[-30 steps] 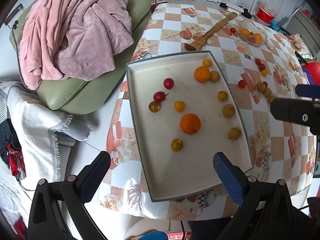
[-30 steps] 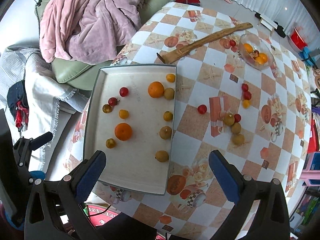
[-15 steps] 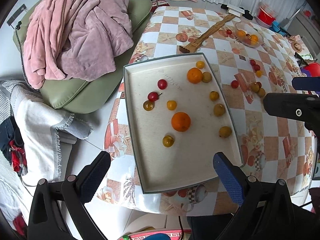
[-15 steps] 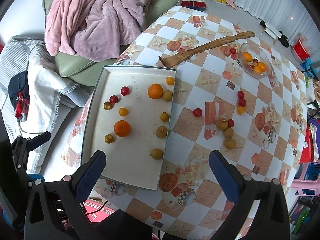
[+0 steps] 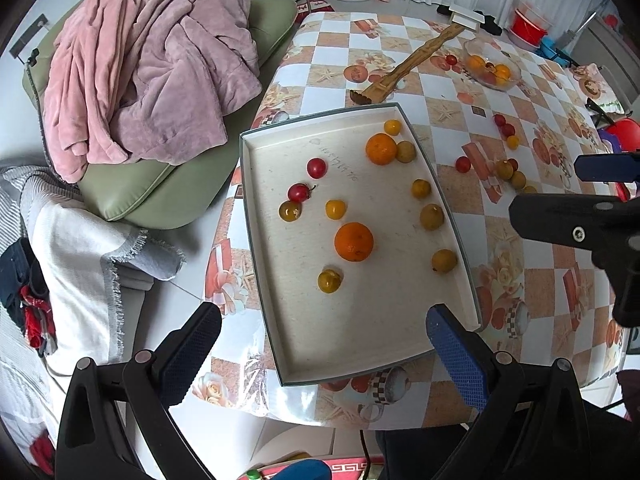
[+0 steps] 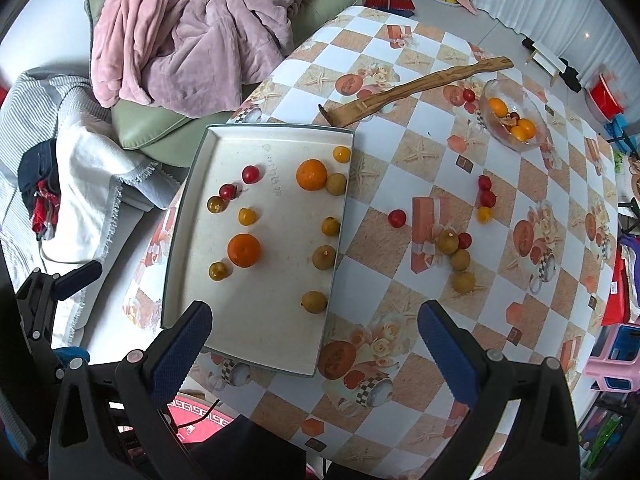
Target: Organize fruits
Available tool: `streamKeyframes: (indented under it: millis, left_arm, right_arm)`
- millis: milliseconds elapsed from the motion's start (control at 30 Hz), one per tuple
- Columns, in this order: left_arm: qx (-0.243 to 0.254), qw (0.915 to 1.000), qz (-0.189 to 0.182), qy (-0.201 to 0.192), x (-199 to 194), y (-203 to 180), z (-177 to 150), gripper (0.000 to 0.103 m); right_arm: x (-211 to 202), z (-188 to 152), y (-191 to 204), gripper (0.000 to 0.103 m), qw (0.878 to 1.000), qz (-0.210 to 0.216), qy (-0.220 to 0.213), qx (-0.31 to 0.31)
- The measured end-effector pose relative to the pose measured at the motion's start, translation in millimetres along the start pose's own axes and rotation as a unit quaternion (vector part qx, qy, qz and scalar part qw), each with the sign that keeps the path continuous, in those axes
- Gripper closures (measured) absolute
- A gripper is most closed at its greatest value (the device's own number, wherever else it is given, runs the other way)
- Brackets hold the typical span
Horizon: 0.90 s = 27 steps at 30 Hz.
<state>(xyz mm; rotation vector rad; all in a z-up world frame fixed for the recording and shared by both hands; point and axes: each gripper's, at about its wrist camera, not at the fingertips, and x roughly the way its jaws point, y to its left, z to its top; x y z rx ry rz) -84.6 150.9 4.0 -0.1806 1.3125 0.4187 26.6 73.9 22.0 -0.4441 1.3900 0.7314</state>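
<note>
Your left wrist view looks steeply down from high above the tray [image 5: 362, 364]; your right wrist view does likewise, offset right. Both share tray, table [image 6: 520, 308], glass bowl [image 6: 536, 142].

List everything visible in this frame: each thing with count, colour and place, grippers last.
tray: 1, white with grey rim, on the near left of the table.
oranges: 2, orange, in the tray.
small fruits in tray: 9; 2 red, the rest yellow to yellow-brown.
loose small fruits: about 9, red and yellow-brown, on the tablecloth right of the tray.
glass bowl: 1, clear, far right, holding orange and dark fruit.
wooden stick: 1, brown, beyond the tray.
tablecloth: 1, orange-and-white checked.
blanket: 1, pink, on a green cushion.
left gripper: 1, black, blue pads, open.
right gripper: 1, black, blue pads, open.
</note>
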Motion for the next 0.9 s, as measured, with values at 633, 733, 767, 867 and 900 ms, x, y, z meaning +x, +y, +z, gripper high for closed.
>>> streamKeyframes:
  millis: [633,733,767,867,900]
  left_arm:
    - [0.019,0.9996,-0.013,0.014,15,3,8,0.000]
    - [0.017,0.9996,-0.015,0.016,18,7,9,0.000]
    - [0.017,0.9996,-0.016,0.017,19,7,10,0.000]
    - [0.012,0.9995,-0.024,0.018,21,9,11,0.000]
    - [0.012,0.9994,-0.024,0.020,22,9,11,0.000]
  right_arm:
    - [12,4,-1,0.000,1.000,-0.002,0.013,0.011]
    - [14,6,0,0.000,1.000,-0.001,0.015,0.009]
    - [15,6,0,0.000,1.000,0.000,0.015,0.010]
    - [17,7,0,0.000,1.000,0.001,0.017,0.012]
    - [18,7,-1,0.000,1.000,0.002,0.018,0.012]
